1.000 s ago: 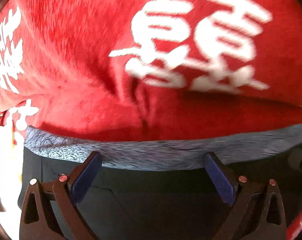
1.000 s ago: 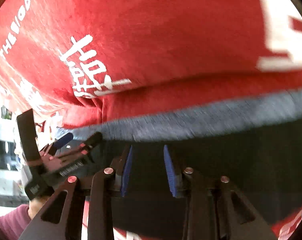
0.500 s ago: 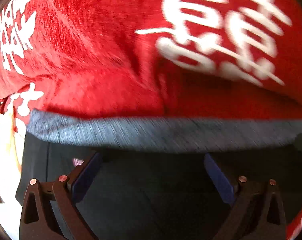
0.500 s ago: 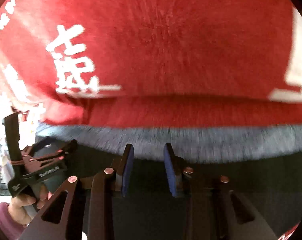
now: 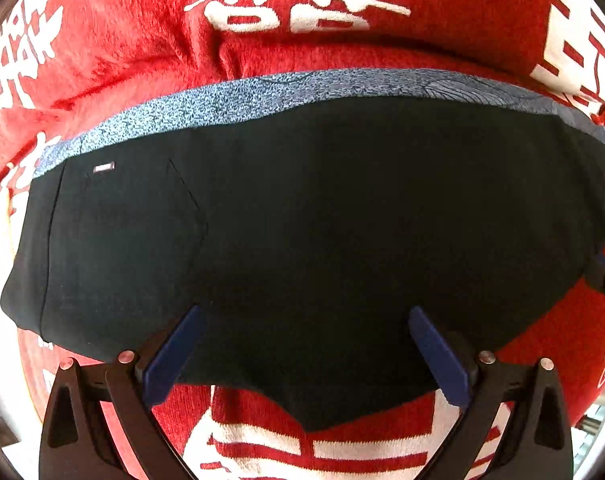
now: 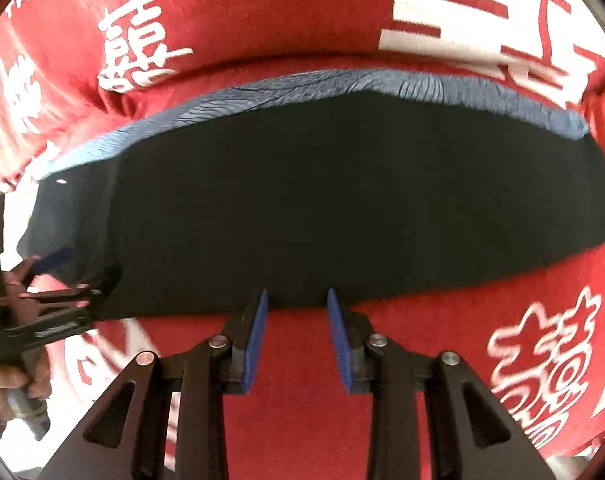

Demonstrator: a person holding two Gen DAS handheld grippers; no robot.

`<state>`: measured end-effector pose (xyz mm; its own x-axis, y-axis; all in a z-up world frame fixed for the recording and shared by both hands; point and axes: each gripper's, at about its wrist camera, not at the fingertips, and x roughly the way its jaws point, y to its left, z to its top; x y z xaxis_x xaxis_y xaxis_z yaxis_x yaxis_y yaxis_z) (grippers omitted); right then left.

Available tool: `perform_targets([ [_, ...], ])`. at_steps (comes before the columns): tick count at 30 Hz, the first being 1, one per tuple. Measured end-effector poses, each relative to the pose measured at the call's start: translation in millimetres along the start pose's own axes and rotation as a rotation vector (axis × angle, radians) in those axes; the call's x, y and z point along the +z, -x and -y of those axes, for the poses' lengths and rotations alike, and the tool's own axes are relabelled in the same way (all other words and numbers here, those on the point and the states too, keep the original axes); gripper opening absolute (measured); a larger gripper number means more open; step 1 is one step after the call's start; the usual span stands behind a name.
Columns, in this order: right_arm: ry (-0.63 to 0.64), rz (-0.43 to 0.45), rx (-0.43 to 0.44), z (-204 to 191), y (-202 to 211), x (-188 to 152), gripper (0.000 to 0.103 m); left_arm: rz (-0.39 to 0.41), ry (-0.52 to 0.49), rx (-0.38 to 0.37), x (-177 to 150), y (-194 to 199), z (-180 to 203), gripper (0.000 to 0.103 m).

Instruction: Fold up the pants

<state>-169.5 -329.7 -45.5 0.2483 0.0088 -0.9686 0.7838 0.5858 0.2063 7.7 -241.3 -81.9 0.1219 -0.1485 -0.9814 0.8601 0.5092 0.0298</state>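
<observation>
Left tool (image 5: pixel 302 344) open wide, blue pads (image 5: pixel 170 356) apart, hovering over near edge of pants (image 5: pixel 302 220), gripping nothing. Right tool (image 6: pixel 296 308) open too, narrower gap, tips just at near hem of pants (image 6: pixel 322 208), nothing between pads. Pants dark, folded, lying flat on red blanket (image 5: pixel 142 52) with white characters. Grey-blue waistband (image 5: pixel 262 96) along far edge. Small label (image 5: pixel 103 167) at far left. Blanket continues beyond waistband.
</observation>
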Motion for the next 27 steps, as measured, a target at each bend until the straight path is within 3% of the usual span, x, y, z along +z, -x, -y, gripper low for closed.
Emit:
perform_targets([
  [3,-0.046,-0.02,0.023,2,3,-12,0.034,-0.007,-0.008,0.024,-5,3,9,0.103],
  [6,-0.066,0.041,0.0,3,11,-19,0.034,0.004,0.0,0.02,-6,4,14,0.103],
  [10,-0.071,0.074,-0.063,22,9,6,0.035,0.017,0.015,0.019,-9,4,12,0.103],
  [12,-0.081,0.05,-0.09,35,-3,11,0.035,0.016,0.018,0.031,-8,6,15,0.103],
  [23,-0.21,-0.017,-0.004,64,3,-31,0.044,-0.02,0.002,0.1,1,12,24,0.103],
  [27,-0.272,-0.033,0.023,84,8,-45,0.045,-0.017,-0.009,0.081,4,26,39,0.103],
])
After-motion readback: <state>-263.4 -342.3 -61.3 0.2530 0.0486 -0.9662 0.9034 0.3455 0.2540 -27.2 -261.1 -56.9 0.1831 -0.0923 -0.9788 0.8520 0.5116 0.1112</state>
